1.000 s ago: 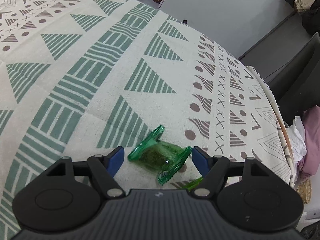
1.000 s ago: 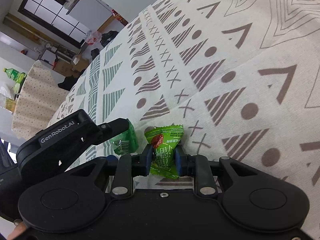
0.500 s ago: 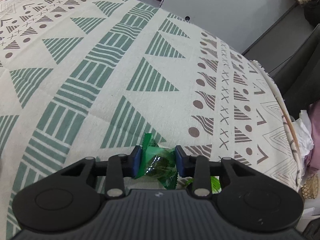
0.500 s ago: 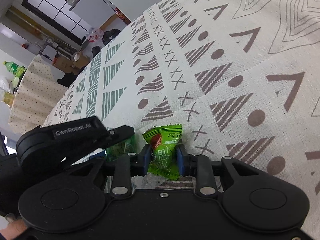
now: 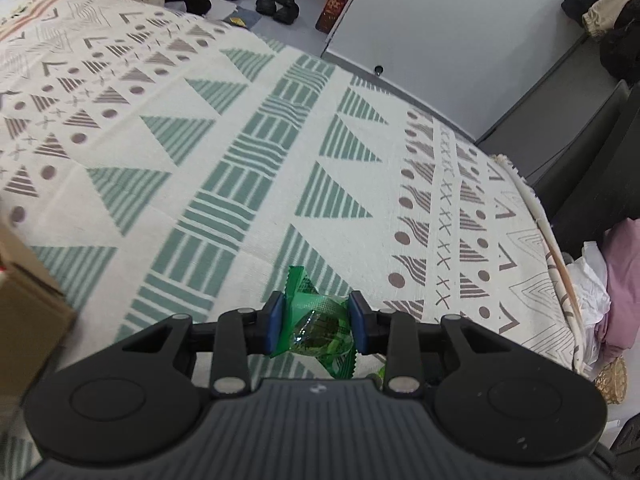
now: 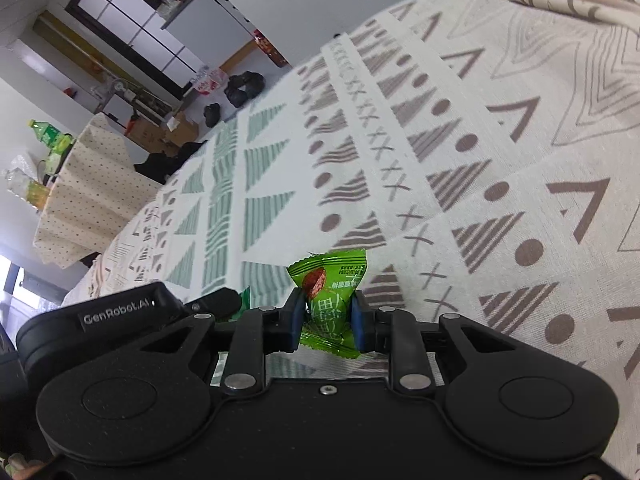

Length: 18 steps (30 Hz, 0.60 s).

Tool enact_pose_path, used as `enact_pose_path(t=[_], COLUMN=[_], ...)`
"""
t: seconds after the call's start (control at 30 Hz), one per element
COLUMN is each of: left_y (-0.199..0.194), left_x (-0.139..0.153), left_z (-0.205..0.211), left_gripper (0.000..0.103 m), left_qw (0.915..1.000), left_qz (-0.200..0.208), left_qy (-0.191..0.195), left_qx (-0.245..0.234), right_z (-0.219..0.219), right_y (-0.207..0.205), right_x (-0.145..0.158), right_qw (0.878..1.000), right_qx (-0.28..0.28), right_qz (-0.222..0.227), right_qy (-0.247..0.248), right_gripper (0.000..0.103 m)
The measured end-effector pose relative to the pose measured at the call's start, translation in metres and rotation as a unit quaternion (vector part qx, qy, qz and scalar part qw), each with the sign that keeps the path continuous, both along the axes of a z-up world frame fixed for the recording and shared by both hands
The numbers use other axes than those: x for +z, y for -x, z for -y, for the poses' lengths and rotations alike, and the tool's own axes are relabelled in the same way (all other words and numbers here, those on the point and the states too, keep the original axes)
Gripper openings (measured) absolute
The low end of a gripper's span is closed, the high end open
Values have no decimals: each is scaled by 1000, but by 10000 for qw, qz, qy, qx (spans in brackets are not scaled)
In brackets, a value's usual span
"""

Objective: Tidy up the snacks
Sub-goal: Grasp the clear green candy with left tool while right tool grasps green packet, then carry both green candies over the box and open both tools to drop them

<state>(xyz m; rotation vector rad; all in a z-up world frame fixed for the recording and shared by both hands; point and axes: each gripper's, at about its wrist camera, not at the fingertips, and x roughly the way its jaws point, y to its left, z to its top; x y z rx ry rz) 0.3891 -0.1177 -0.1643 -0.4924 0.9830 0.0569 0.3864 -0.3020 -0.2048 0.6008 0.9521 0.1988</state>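
Note:
My left gripper [image 5: 316, 316] is shut on a clear green wrapped candy [image 5: 320, 332]. Its blue pads [image 5: 274, 322] press the wrapper from both sides, and the candy hangs a little above the patterned tablecloth [image 5: 240, 160]. My right gripper [image 6: 326, 312] is shut on a light green snack packet [image 6: 332, 276] with a red picture on it, held upright just above the cloth [image 6: 480, 140]. The two grippers are close together, the left one's black housing [image 6: 116, 312] lying beside the right gripper in the right wrist view.
A cardboard box [image 5: 24, 304] stands at the left edge of the left wrist view. The cloth's edge drops off at the right, with bags and fabric [image 5: 616, 280] beyond. A round table with bottles [image 6: 80, 188] and shoes on the floor lie far off.
The left jaws closed onto the green candy and raised it off the cloth. The right gripper kept its hold on the packet and rose slightly.

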Motion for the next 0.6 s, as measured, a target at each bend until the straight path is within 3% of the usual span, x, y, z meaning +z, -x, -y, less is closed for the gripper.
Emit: enact_pose_path(t=[0.6], left_y=[57], left_x=[66], left_z=[-59], left_gripper=[33], left_qw=[9977], left_qz=[579], left_qy=[-147], left_qx=[315], right_z=[-41], right_y=[28], right_x=[60], right_qw=[9971], right_qx=[284], right_qz=[707], right_qy=[-23], right_gripper=[24])
